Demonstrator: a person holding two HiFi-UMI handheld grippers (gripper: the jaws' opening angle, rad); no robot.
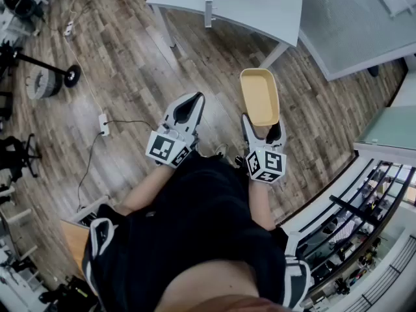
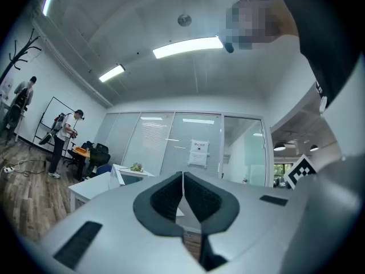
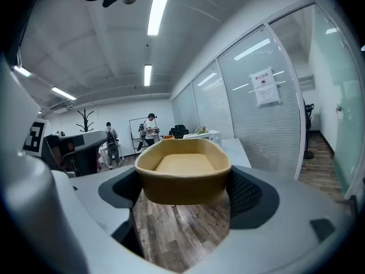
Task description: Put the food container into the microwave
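Sitting clamped by its near end in the right hand-held gripper [image 3: 182,194], the empty tan food container [image 1: 259,96] is carried above the wood floor [image 1: 130,57] (a white desk [image 1: 260,15] stands ahead), while the left hand-held gripper [image 2: 182,188] alongside has its jaws pressed together on nothing.

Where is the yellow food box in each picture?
Head view: the food container is right of centre, held in the right tool.
Left gripper view: not in it.
Right gripper view: the food container is in the centre, between the jaws.
Shared landmark: the wood floor shows in all three views.
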